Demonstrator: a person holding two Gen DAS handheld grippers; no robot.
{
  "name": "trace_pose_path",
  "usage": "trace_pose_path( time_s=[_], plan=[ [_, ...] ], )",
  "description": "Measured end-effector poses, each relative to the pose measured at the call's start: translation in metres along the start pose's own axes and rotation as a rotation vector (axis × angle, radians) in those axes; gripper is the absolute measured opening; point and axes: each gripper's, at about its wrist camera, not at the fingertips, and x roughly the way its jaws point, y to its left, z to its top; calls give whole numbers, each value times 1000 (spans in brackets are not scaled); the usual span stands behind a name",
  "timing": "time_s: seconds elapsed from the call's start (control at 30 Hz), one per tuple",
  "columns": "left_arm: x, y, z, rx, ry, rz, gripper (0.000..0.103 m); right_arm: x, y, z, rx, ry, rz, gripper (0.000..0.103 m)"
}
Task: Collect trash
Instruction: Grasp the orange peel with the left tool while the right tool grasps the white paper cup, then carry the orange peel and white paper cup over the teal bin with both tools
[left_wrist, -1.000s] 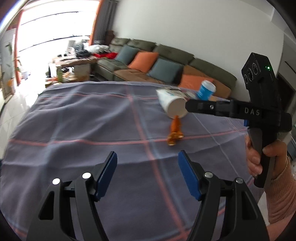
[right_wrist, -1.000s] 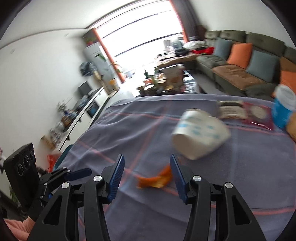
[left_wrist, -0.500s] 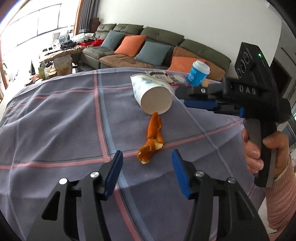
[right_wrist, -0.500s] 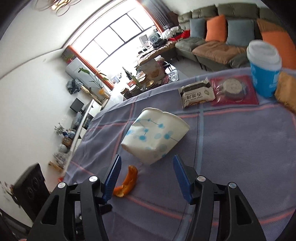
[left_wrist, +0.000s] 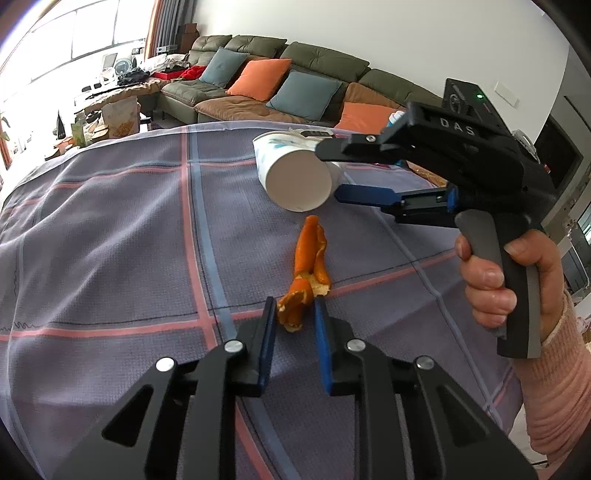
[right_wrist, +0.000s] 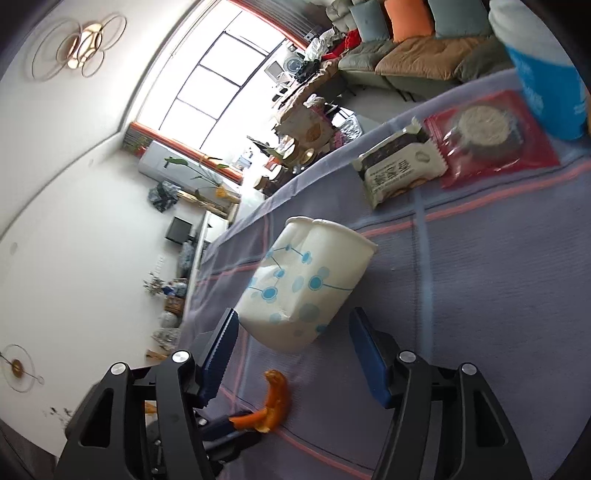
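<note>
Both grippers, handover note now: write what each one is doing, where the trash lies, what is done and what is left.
Left gripper: jaws narrowed around the near end of the orange peel, which lies on the checked tablecloth; whether they have clamped it, I cannot tell.
Right gripper: open, fingers either side of the tipped paper cup, not closed on it.
Farther back: two snack packets and an upright blue cup.
Done: nothing lifted.
Left: close on both, lift, bin them; no bin in view.
</note>
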Motion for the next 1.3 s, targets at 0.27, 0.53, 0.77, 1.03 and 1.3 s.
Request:
trace_pose_path(
  time_s=[0.27, 0.53, 0.77, 1.03, 1.3],
  plan=[
    [0, 1, -2, -1, -9, 2, 17, 6, -4, 10, 65, -24, 33, 59],
    [-9, 2, -4, -10, -35, 8, 15, 6, 0, 5, 29, -24, 57, 24],
    [-29, 9, -12, -32, -70, 31, 14, -9, 26, -9, -123, -65, -22, 22],
    [-58, 25, -23, -85, -115, 39, 13, -24, 55, -36, -270, -108, -61, 22],
    [-83, 36, -44, -122, -145, 71, 13, -33, 75, -59, -353, -114, -60, 22]
  ],
)
